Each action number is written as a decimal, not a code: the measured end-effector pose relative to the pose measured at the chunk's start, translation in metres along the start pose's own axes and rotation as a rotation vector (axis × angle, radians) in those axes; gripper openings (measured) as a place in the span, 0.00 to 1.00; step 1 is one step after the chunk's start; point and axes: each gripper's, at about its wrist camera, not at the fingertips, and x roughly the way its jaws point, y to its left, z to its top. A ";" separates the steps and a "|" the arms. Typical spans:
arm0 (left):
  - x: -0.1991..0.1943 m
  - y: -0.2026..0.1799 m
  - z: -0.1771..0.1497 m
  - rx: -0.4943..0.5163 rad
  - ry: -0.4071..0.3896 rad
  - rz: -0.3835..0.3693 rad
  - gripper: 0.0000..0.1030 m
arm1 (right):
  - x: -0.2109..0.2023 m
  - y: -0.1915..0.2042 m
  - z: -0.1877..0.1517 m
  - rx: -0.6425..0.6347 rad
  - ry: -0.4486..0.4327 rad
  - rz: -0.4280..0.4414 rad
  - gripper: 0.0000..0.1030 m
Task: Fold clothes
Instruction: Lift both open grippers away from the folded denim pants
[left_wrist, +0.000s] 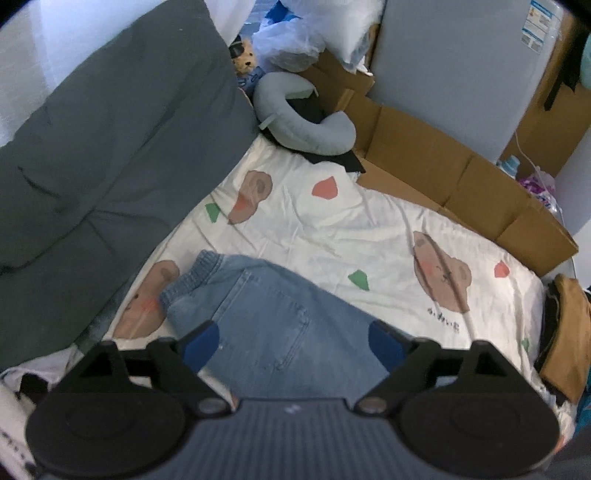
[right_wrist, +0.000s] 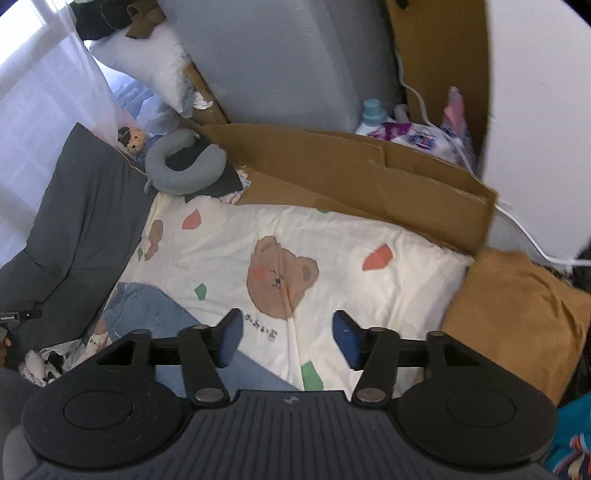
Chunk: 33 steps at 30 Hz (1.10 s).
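A: Bed covered by a cream bear-print sheet (left_wrist: 332, 229); grey duvet (left_wrist: 110, 147) bunched along one side, flattened cardboard (left_wrist: 461, 184) along the far edge, neck pillow (left_wrist: 306, 125) at the corner between them. Denim garment (left_wrist: 266, 314) lies on the sheet, elastic waistband toward the duvet.

B: Jaws?

A: Left gripper (left_wrist: 293, 347): jaws released, wide apart, hanging over the denim with nothing between the pads. Right gripper (right_wrist: 288, 341): jaws apart too, empty, above bare sheet; the denim shows only at the lower left of that view.

B: Risks from here?

A: Judgement only. The waistband edge looks rumpled, so a fold laid over it may set crooked. Jaws coming down wide could pinch the sheet along with the denim and drag it. The brown garment (right_wrist: 517, 314) lies close to the right side; a broad sweep could snag it
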 end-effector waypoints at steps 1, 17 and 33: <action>-0.005 0.000 -0.004 0.000 -0.002 0.003 0.89 | -0.005 -0.004 -0.010 0.005 -0.005 -0.003 0.63; -0.004 0.011 -0.053 -0.058 0.028 0.014 0.91 | -0.040 -0.090 -0.211 0.238 -0.018 -0.096 0.63; 0.045 -0.011 -0.085 -0.007 0.111 0.012 0.91 | 0.001 -0.131 -0.351 0.537 0.013 -0.120 0.56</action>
